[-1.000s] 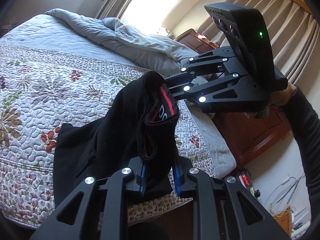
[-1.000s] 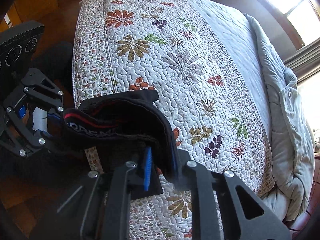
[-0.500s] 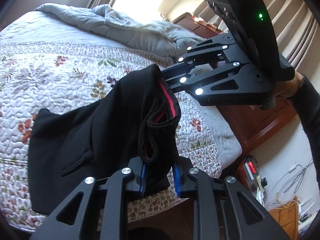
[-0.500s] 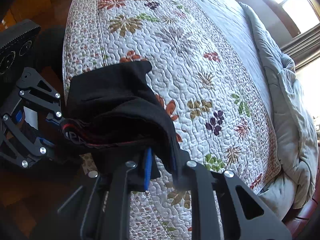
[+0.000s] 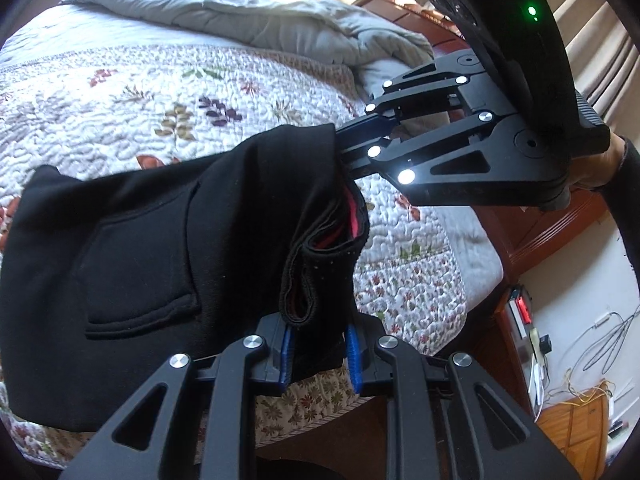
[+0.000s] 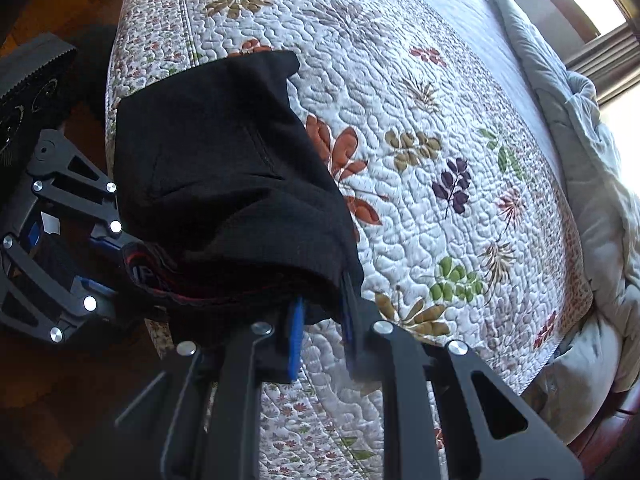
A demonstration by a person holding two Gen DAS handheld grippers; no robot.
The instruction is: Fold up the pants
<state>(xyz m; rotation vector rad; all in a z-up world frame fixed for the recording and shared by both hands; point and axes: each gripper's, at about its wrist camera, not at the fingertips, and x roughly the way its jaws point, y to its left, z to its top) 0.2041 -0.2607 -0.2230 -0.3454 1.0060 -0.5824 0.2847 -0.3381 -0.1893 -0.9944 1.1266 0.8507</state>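
Black pants with a red-lined waistband hang over the near edge of the bed. My left gripper is shut on one end of the waistband, fabric bunched between its blue pads. My right gripper is shut on the other end of the waistband; it also shows in the left wrist view, its tips hidden in the cloth. The pants spread from both grippers onto the floral quilt. A back pocket faces up.
The floral quilt covers the bed. A rumpled grey duvet lies along the far side, also in the right wrist view. A wooden nightstand stands right of the bed; cables and a power strip lie on the floor.
Both grippers have carried the waistband forward and lower over the bed. More of the pants now lies spread on the quilt. Both stay shut.
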